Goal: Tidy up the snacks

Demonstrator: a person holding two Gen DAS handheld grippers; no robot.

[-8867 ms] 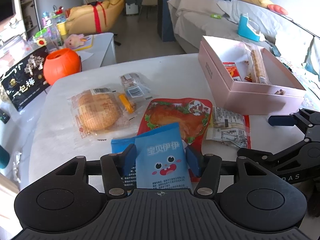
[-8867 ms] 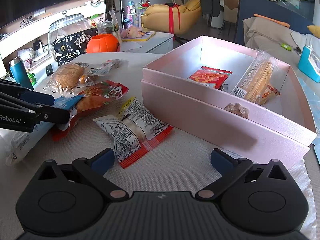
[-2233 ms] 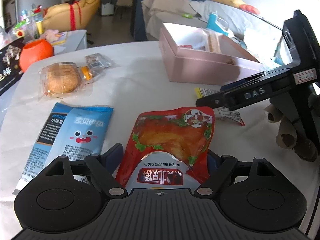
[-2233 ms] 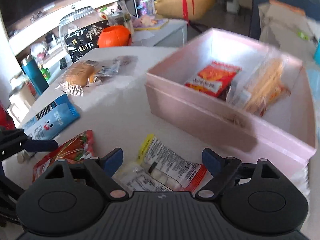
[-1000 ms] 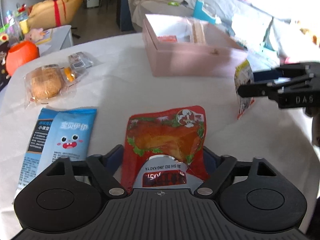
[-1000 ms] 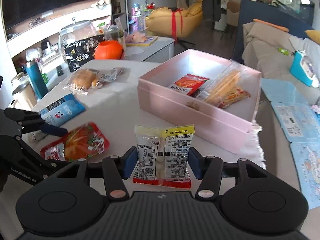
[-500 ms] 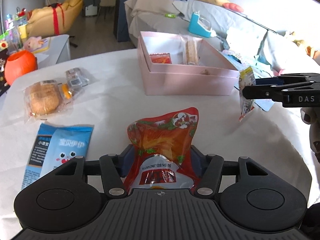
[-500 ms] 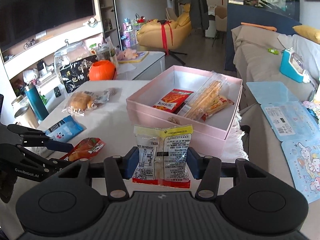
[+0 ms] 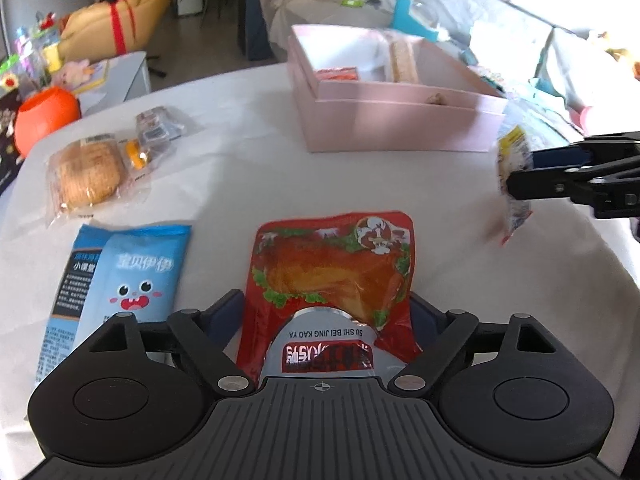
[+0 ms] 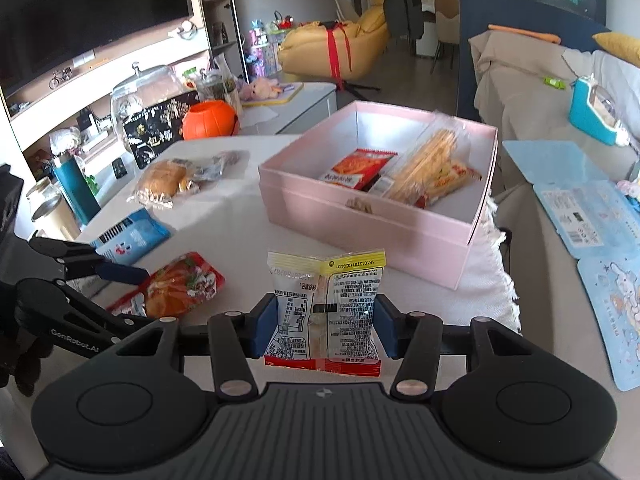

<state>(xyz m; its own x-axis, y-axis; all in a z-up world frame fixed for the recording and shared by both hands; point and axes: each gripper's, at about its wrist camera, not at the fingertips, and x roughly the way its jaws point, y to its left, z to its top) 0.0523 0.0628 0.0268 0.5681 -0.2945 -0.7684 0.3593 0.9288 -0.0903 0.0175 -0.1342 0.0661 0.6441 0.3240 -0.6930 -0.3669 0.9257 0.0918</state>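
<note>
My right tongs (image 10: 325,328) grip a white snack packet (image 10: 326,308) above the worktop (image 10: 240,232), near the pink box (image 10: 360,216). My left tongs (image 9: 326,312) are opening around the red roast-duck pouch (image 9: 332,276), which lies on the worktop.

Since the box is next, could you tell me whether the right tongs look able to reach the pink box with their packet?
Probably yes: the right tongs, gripping the white packet, face the open pink box across bare tablecloth.

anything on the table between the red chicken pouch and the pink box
No, only bare white tablecloth lies between the red chicken pouch and the pink box, seen from the left wrist.
</note>
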